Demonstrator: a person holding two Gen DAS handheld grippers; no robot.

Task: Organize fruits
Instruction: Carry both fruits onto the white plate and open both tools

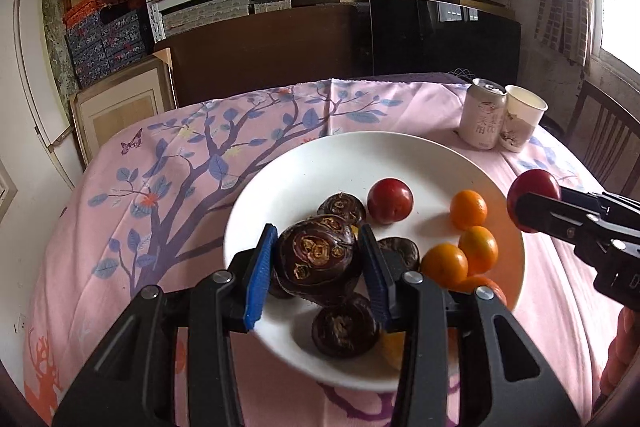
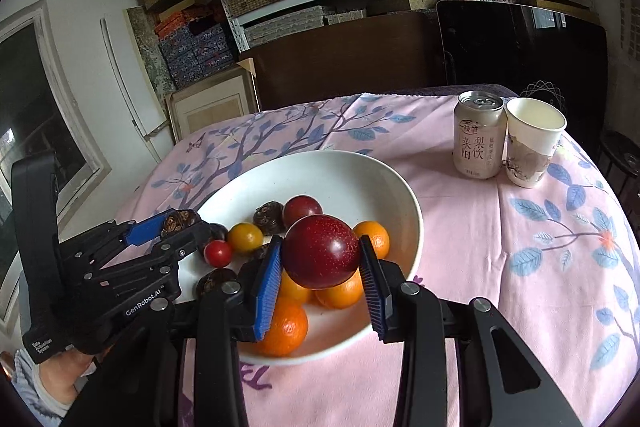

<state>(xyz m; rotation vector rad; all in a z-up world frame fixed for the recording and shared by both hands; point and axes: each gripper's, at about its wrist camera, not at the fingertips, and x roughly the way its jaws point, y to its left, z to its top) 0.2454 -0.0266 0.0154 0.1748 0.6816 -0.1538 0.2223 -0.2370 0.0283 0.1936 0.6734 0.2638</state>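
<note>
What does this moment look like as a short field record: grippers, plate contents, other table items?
left gripper: shut on a dark brown water chestnut, held above the plate
right gripper: shut on a dark red round plum
plate: white round ceramic plate holding small oranges, more chestnuts, one more plum, a small red tomato, a small yellow fruit
beside plate: pale drink can touching white paper cup
surface: pink tree-print tablecloth

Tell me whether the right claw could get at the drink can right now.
Probably not as it stands. The right claw is shut on a dark red plum, so its jaws are occupied. The path looks free: the drink can stands upright on the tablecloth beside a paper cup, beyond the bowl.
</note>
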